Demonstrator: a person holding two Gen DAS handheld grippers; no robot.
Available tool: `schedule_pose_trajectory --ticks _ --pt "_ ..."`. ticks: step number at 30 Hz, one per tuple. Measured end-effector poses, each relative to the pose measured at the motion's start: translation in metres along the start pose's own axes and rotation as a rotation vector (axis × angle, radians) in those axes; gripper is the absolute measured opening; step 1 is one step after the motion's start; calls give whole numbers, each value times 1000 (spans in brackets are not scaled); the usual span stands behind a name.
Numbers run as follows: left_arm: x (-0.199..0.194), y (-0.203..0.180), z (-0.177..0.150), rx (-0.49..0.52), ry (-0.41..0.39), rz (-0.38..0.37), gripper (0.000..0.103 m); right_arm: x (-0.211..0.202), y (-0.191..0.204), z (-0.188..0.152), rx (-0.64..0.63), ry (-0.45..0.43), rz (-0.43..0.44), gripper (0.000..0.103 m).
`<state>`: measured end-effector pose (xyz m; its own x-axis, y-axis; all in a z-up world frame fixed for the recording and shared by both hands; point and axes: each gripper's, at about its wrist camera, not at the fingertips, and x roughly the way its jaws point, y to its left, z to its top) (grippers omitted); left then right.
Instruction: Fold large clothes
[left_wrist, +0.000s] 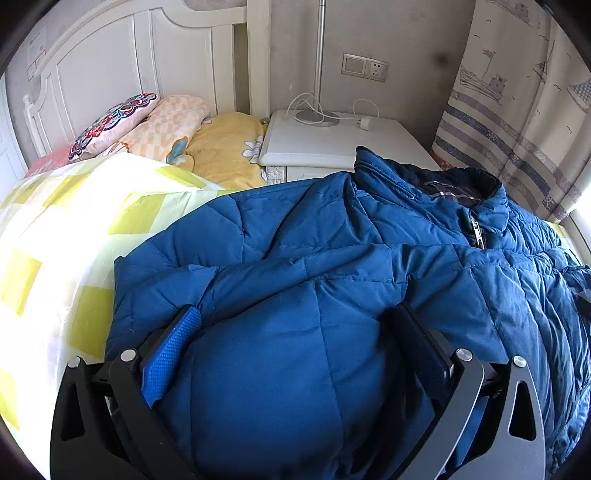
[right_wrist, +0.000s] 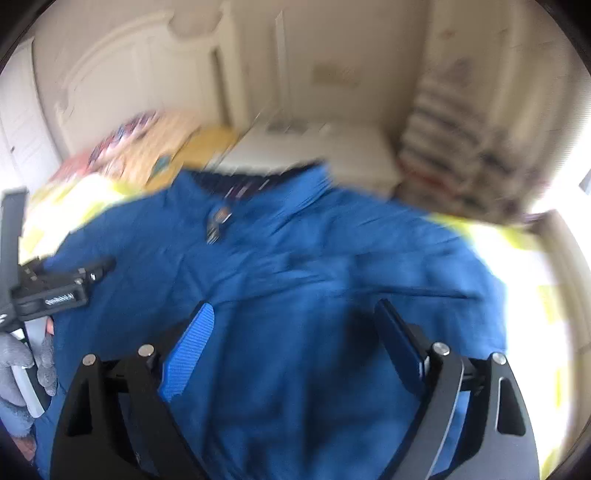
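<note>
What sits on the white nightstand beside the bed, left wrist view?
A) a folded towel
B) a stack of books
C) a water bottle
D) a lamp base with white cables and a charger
D: the nightstand carries the lamp base with its pole rising up the wall, loose white cables and a small white charger; no books, towel or bottle show there.

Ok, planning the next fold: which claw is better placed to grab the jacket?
Probably left: the left claw sits low, jacket bulging between its open fingers; the right claw looks blurred.
</note>
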<state>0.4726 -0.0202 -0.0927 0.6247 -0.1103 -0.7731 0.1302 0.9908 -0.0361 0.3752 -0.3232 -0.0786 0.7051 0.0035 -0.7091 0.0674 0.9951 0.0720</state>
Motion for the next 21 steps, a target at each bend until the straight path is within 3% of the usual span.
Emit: schedule_pose_trajectory --ticks 3,5,9,17,19,21 --pt "0 2 -1 -6 -4 -7 99 2 -25 -18 49 46 -18 88" --pt "0 3 -1 -8 -7 -9 99 16 -22 -38 -24 39 -33 88" --pt "-1 3 -1 -8 -10 -7 99 22 -12 -38 -68 54 -95 89" --pt "-5 1 -4 3 -27 20 99 21 -22 -41 -25 63 -48 90" --pt "-15 -1 -7 39 -2 47 99 17 -20 -42 -33 69 -51 91" --pt "-43 -1 -14 40 -45 76 99 4 -18 -41 -21 101 -59 90"
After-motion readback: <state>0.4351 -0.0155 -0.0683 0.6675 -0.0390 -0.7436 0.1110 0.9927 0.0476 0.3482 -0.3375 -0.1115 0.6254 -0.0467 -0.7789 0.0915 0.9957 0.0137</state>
